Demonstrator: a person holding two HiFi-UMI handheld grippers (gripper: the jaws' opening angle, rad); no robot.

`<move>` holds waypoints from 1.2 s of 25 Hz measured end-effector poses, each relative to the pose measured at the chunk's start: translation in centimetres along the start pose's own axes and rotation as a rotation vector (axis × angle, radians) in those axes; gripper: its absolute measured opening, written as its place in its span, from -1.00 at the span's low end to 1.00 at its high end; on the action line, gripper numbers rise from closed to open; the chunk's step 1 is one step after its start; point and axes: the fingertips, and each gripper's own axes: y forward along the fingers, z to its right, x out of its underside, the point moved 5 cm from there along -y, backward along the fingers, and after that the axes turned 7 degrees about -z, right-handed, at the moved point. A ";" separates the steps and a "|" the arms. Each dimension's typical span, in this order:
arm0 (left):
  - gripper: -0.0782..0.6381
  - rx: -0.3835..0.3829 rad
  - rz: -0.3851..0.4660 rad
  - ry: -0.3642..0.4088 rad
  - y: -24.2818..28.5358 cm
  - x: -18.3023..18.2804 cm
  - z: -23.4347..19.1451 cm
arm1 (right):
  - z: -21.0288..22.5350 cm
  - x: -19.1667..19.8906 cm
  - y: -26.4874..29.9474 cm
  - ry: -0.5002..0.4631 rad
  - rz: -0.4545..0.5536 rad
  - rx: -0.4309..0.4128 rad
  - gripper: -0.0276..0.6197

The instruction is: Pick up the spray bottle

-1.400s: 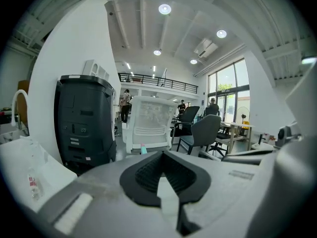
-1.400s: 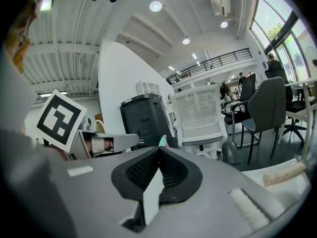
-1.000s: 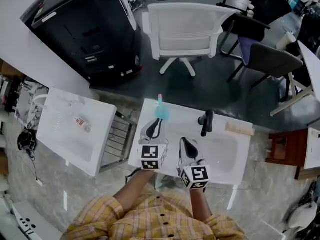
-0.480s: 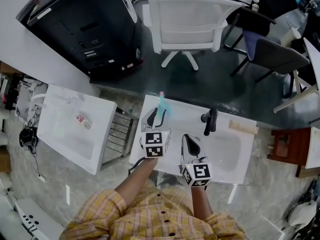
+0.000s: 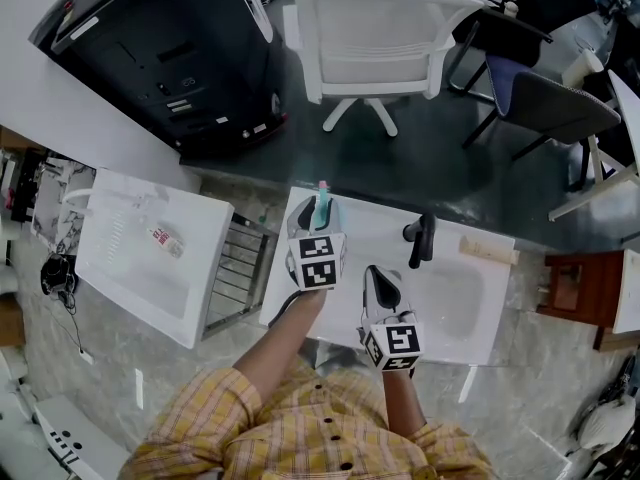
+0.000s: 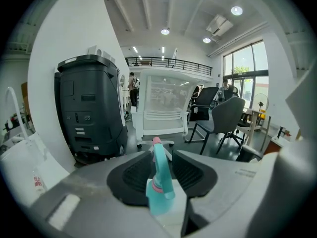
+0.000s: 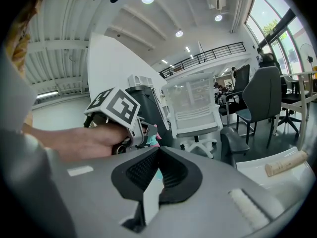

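The spray bottle point(image 5: 321, 204) is teal with a pink nozzle tip and stands upright at the back left corner of the white sink top point(image 5: 372, 230). My left gripper point(image 5: 319, 218) reaches around it. In the left gripper view the bottle point(image 6: 159, 185) rises between the two black pads point(image 6: 132, 175), with a gap on each side, so the left gripper point(image 6: 162, 156) is open. My right gripper point(image 5: 378, 286) hovers over the sink's front left part, behind and to the right of the left one. Its pads point(image 7: 143, 168) meet at the tips with nothing between them, so the right gripper point(image 7: 159, 150) is shut.
A black faucet point(image 5: 420, 243) stands at the back of the basin point(image 5: 470, 313), and a pale wooden stick point(image 5: 488, 253) lies to its right. A second white sink point(image 5: 150, 258) and a wire rack point(image 5: 240, 273) are to the left. A white chair point(image 5: 375, 43) and a black machine point(image 5: 170, 58) stand beyond.
My left gripper has moved forward towards the bottle, and the bottle now stands between its jaws. The right gripper has stayed in place.
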 end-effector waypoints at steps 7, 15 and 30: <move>-0.47 -0.016 -0.064 -0.024 1.6 0.6 -0.3 | 0.5 0.1 -0.3 0.004 -0.003 0.012 -0.91; -0.53 -0.036 -0.101 -0.041 2.9 0.8 -0.4 | 0.9 0.0 -0.4 -0.021 -0.009 0.020 -0.91; -0.58 -0.054 -0.074 -0.014 2.1 0.0 -0.4 | 2.1 -0.4 -1.0 0.000 0.003 0.032 -0.91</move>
